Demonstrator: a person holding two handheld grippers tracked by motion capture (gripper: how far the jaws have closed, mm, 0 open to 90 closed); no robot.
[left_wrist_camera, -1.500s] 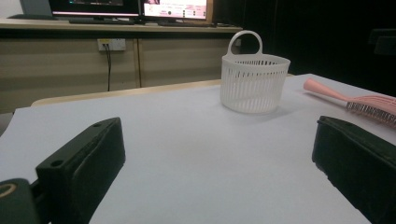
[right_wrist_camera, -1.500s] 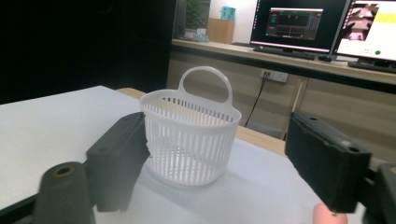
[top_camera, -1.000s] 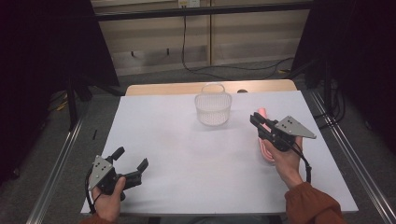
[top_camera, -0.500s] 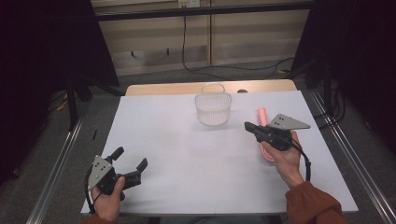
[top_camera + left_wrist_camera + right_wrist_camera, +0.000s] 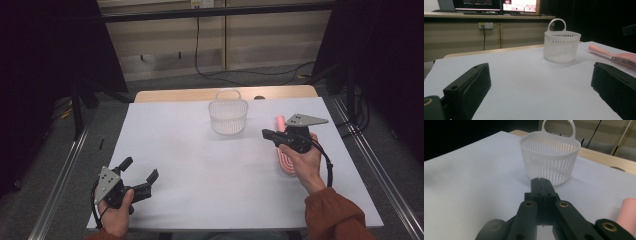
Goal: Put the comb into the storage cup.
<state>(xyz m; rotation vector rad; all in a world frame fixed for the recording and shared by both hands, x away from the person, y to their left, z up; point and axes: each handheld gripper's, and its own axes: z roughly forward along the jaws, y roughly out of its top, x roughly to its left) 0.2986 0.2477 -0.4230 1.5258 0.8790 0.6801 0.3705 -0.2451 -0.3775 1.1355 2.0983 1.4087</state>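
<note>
High view: right hand (image 5: 303,159) hides much of the pink brush (image 5: 285,161); right gripper (image 5: 265,133) clenched empty, left gripper (image 5: 140,174) released.

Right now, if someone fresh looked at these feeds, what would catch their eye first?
Probably the white slatted plastic basket with its loop handle, standing upright near the far middle of the white table. Next, the pink plastic hairbrush lying flat to the basket's right, partly under the right gripper, whose fingers are closed and empty. The left gripper rests open at the near left corner.
</note>
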